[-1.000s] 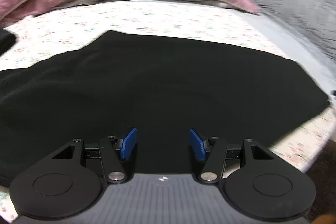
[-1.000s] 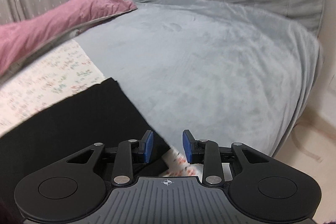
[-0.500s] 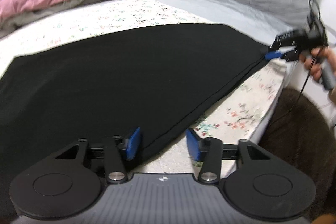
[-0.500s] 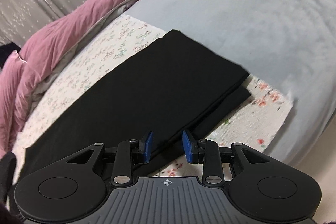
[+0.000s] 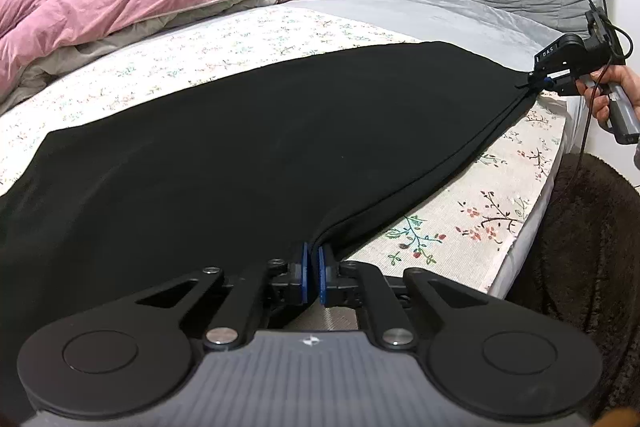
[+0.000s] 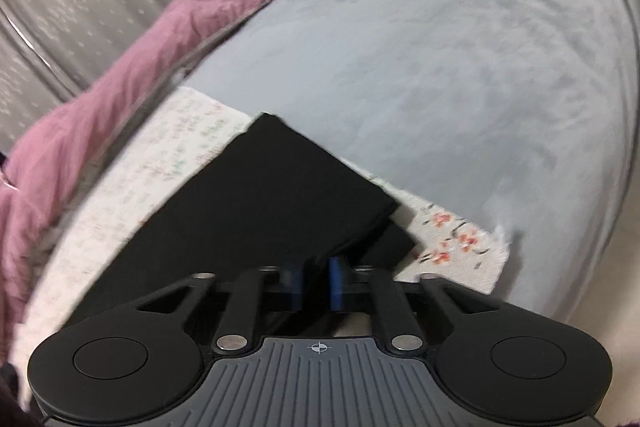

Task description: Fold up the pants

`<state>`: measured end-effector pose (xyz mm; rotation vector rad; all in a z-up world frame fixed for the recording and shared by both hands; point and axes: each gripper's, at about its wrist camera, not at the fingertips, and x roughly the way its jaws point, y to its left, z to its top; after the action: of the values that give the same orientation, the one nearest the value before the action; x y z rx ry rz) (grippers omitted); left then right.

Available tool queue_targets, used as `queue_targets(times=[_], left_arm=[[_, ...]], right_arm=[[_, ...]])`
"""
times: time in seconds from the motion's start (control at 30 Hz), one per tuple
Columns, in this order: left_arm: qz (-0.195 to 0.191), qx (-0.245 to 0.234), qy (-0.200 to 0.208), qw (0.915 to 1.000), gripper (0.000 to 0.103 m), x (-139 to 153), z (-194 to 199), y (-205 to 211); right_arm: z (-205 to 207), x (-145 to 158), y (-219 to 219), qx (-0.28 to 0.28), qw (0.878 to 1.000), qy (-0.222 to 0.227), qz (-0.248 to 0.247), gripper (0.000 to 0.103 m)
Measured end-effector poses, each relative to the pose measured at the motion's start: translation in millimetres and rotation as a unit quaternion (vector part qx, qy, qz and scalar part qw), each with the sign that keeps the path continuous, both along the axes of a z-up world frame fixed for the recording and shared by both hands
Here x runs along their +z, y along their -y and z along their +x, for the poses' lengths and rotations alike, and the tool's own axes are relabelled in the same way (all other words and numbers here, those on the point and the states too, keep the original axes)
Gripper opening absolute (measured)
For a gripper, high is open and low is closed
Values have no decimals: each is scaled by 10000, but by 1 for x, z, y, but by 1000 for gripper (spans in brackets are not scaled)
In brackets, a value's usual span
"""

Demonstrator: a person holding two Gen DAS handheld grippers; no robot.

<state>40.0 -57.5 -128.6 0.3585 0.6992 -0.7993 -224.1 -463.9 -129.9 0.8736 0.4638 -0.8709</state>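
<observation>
The left claw [image 5: 313, 273] sits low at the bed's near edge, clenched on the black pants' [image 5: 248, 155] hem. The right claw [image 6: 316, 283], far along that edge, grips the other end. Half a second ago both claws gaped beside the fabric; now the pants stretch taut between them over the floral sheet [image 5: 460, 227].

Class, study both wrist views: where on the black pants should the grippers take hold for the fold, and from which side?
Grip the near long edge of the pants, one gripper toward each end, coming in from the bedside. That edge lies flat and exposed along the floral sheet. The left gripper and right gripper already pinch it there.
</observation>
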Motion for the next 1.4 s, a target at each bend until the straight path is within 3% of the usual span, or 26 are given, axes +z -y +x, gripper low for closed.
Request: queue_targets(times=[0.2, 0.4, 0.47, 0.5, 0.67, 0.73, 0.8, 0.9, 1.1, 1.17, 1.3, 1.4], left_arm=[[-48, 147, 100, 9998, 16, 8, 0, -9], [153, 159, -7, 9998, 16, -1, 1, -8], [142, 190, 37, 9997, 20, -1, -1, -7], [83, 200, -14, 9998, 21, 0, -1, -8], [-332, 698, -109, 9969, 53, 21, -2, -34], [-482, 1190, -42, 9917, 65, 31, -2, -54], [-560, 1731, 18, 9833, 69, 38, -1, -77], [-417, 2665, 185, 9627, 72, 44, 3, -114], [-534, 4160, 232, 9075, 76, 49, 5, -189], [-538, 4598, 267, 8860, 78, 49, 6, -210], [-681, 5500, 171, 8322, 80, 50, 14, -253], [-859, 5891, -53, 8035, 79, 44, 25, -280]], right_arm=[[-1, 14, -25, 116, 9985, -328, -412, 0], [-1, 3, -25, 204, 9985, -453, -248, 0], [3, 7, -29, 251, 9972, -599, -363, 2], [5, 10, -32, 275, 9964, -676, -435, 11], [13, 33, -53, 425, 9841, -1372, -1046, 28], [17, 42, -63, 562, 9789, -1503, -1265, 39], [24, 51, -76, 825, 9743, -1502, -1465, 45], [45, 59, -99, 1446, 9655, -1422, -1631, 47], [105, 56, -157, 2831, 9343, -1170, -1821, 48], [125, 53, -175, 3222, 9221, -1132, -1821, 48], [157, 47, -212, 3873, 8952, -1097, -1912, 48], [175, 42, -236, 4336, 8736, -1051, -1945, 48]])
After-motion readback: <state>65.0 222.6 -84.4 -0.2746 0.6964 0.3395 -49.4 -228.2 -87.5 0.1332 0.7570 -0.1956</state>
